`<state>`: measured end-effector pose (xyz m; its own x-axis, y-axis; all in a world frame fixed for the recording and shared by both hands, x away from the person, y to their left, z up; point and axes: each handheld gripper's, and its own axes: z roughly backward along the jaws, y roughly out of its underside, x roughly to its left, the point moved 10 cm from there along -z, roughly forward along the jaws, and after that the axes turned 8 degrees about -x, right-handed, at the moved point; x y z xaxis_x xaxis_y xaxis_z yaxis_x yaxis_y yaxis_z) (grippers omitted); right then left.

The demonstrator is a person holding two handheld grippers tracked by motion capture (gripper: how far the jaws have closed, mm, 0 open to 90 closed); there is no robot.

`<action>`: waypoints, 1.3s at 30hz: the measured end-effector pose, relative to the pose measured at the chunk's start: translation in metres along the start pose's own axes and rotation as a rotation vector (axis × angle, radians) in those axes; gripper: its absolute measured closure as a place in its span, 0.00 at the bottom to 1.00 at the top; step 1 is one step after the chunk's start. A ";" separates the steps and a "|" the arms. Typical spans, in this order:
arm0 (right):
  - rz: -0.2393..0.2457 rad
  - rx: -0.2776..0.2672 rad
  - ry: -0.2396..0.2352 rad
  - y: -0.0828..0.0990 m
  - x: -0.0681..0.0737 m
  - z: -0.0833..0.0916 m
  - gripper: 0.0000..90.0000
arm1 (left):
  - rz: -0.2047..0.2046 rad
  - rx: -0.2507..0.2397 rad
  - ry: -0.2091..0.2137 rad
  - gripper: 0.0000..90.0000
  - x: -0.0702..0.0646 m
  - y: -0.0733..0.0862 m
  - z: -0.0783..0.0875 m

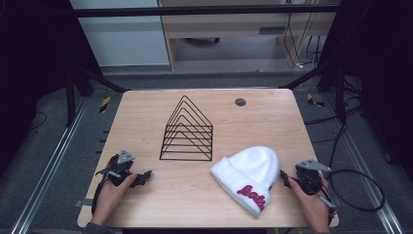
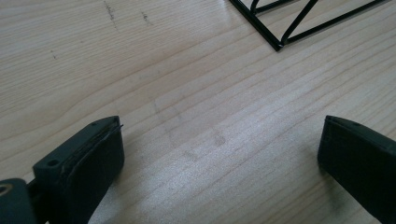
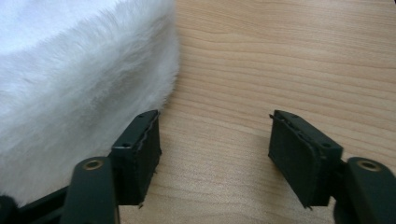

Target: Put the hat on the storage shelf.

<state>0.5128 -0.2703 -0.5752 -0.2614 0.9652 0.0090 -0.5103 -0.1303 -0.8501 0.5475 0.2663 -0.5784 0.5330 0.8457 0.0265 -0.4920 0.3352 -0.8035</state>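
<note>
Now | one white hat (image 1: 248, 175) | one wire rack (image 1: 187, 131) | left tongs (image 1: 146, 174) wide, right tongs (image 1: 282, 176) parted, both empty

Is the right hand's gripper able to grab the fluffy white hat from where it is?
Probably yes. The right gripper sits right beside the white hat, open, with bare table between its fingers and nothing blocking.

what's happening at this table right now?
A person sits at a wooden table with a tool in each hand. The right tool is open, right beside a white fuzzy beanie with pink lettering; one jaw sits against the beanie's edge, nothing gripped. The left tool rests open over bare wood, holding nothing. A black wire rack stands mid-table, untouched.
</note>
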 end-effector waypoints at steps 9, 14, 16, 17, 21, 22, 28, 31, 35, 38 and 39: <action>-0.010 0.020 0.023 -0.006 -0.006 0.003 0.33 | 0.005 -0.001 -0.009 0.00 -0.001 0.001 0.001; 0.019 0.045 0.014 -0.029 -0.009 0.013 0.35 | 0.008 -0.001 -0.011 0.00 -0.001 0.001 0.002; 0.037 0.066 0.008 -0.041 -0.009 0.015 0.41 | 0.008 -0.001 -0.009 0.00 -0.001 0.001 0.002; 0.050 0.080 0.002 -0.056 -0.008 0.018 0.45 | 0.008 -0.001 -0.008 0.00 -0.001 0.001 0.002; 0.072 0.092 -0.026 -0.075 -0.002 0.019 0.47 | 0.007 0.001 -0.007 0.00 -0.001 0.001 0.002; 0.079 0.097 -0.039 -0.079 0.002 0.019 0.47 | 0.008 0.000 -0.007 0.00 -0.001 0.001 0.002; 0.104 0.176 -0.138 -0.090 0.032 -0.003 0.50 | 0.008 0.000 -0.007 0.00 -0.001 0.001 0.002; 0.103 0.229 -0.164 -0.084 0.041 -0.023 0.52 | 0.008 0.000 -0.007 0.00 -0.001 0.001 0.002; 0.096 0.266 -0.161 -0.078 0.043 -0.034 0.53 | 0.012 -0.003 -0.008 0.00 -0.002 0.001 0.001; 0.076 0.308 -0.155 -0.071 0.042 -0.042 0.51 | 0.010 -0.001 -0.007 0.00 -0.001 0.001 0.002; 0.057 0.337 -0.163 -0.064 0.041 -0.045 0.50 | 0.009 0.000 -0.007 0.00 -0.002 0.002 0.002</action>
<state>0.5716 -0.2117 -0.5443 -0.4105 0.9089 0.0736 -0.7248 -0.2762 -0.6311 0.5447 0.2663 -0.5786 0.5235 0.8517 0.0230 -0.4966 0.3270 -0.8040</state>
